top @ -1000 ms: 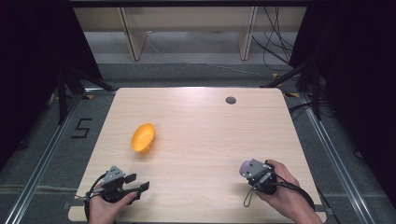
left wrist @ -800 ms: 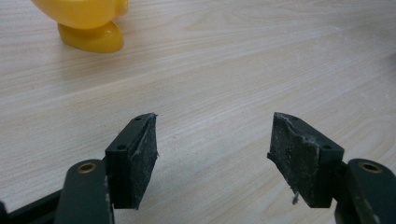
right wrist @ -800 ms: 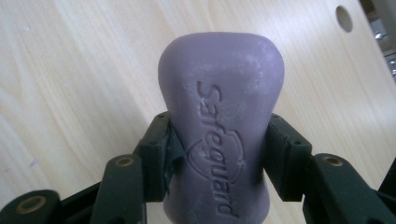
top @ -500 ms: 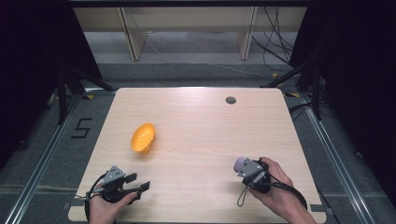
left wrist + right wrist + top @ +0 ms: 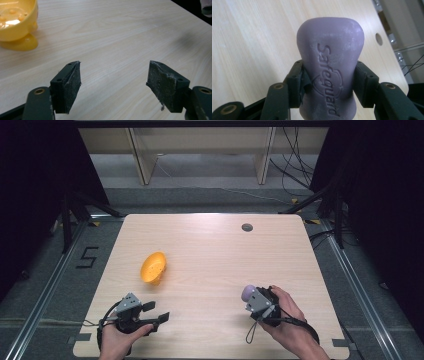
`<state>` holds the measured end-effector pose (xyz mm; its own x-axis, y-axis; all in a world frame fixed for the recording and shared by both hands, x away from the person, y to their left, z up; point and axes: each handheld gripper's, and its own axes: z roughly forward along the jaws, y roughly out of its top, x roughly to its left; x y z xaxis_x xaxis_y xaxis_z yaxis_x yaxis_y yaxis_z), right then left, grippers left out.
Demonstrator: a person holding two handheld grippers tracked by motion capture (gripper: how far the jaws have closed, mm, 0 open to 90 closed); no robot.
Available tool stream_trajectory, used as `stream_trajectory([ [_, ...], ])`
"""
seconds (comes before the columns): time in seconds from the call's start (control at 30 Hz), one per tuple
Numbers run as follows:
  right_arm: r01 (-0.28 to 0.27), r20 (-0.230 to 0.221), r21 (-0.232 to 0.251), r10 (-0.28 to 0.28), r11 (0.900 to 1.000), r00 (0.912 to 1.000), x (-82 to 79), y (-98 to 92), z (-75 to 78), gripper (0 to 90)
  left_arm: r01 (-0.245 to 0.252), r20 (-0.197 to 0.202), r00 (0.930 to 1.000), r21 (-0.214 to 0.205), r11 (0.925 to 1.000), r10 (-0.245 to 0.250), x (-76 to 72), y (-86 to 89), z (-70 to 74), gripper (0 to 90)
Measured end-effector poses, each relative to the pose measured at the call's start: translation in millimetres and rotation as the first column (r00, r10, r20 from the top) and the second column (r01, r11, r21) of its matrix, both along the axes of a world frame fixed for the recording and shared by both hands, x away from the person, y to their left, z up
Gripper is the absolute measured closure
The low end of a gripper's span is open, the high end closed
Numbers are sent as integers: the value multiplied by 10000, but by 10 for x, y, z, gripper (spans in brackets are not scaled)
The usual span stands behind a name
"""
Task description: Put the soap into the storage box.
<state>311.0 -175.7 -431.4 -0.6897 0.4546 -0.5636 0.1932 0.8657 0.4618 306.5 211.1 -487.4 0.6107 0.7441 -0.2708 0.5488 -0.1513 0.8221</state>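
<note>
A purple bar of soap (image 5: 329, 72), stamped "Safeguard", is clamped between the jaws of my right gripper (image 5: 329, 82), which is shut on it. From above, the soap (image 5: 248, 292) pokes out of the right gripper (image 5: 252, 298) at the table's front right. A yellow soap dish (image 5: 153, 267) stands left of the table's middle; its rim and foot (image 5: 17, 23) fill the upper left corner of the left gripper view. My left gripper (image 5: 113, 83) is open with nothing between its pads, held low near the front left edge (image 5: 152, 312).
The light wooden table (image 5: 215, 255) has a round cable hole (image 5: 247, 227) at its far right. Dark floor, metal rails and wooden furniture legs surround it. Cables trail from both grippers.
My right gripper has carried the soap leftward and slightly away from the front edge. The left gripper and the yellow dish have stayed in place.
</note>
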Motion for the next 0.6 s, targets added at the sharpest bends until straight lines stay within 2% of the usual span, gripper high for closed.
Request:
stream_trajectory([
  [0.1, -83, 506, 33, 81, 10000, 9987, -4, 43, 5, 500, 226, 44, 9997, 19, 9997, -226, 34, -60, 67, 263],
  [0.13, -151, 560, 11, 151, 9999, 9983, -8, 54, 7, 500, 287, 112, 9995, -62, 9996, -286, 50, -97, 87, 264],
  [0.2, -250, 685, -24, 251, 9997, 9973, -20, 83, 15, 500, 468, 225, 9986, 29, 9989, -469, 86, -166, 138, 264],
  [0.23, -268, 743, -256, 286, 9993, 9968, -21, 94, 20, 500, 651, 230, 9976, 25, 9979, -651, 108, -203, 165, 265],
  [0.3, -314, 921, -251, 336, 9992, 9952, -37, 122, 9, 500, 834, 268, 9962, -30, 9965, -833, 146, -298, 216, 267],
  [0.33, -414, 877, -405, 448, 9983, 9951, -38, 129, 11, 500, 899, 316, 9955, -8, 9959, -899, 166, -347, 243, 268],
  [0.43, -479, 967, -454, 521, 9978, 9939, -57, 160, -7, 500, 1354, 430, 9899, -54, 9908, -1351, 242, -481, 336, 271],
  [0.47, -499, 995, -446, 541, 9978, 9936, -60, 165, -10, 500, 1328, 501, 9900, -117, 9911, -1321, 258, -535, 368, 271],
  [0.5, -486, 1044, -424, 528, 9979, 9931, -65, 170, -14, 500, 1427, 562, 9882, 26, 9898, -1427, 281, -574, 406, 272],
  [0.53, -711, 1127, -555, 770, 9959, 9906, -54, 173, -9, 500, 1584, 585, 9857, -41, 9874, -1579, 308, -621, 436, 272],
  [0.6, -553, 1286, -382, 598, 9977, 9899, -66, 180, -24, 500, 1845, 637, 9809, -37, 9828, -1839, 353, -715, 498, 273],
])
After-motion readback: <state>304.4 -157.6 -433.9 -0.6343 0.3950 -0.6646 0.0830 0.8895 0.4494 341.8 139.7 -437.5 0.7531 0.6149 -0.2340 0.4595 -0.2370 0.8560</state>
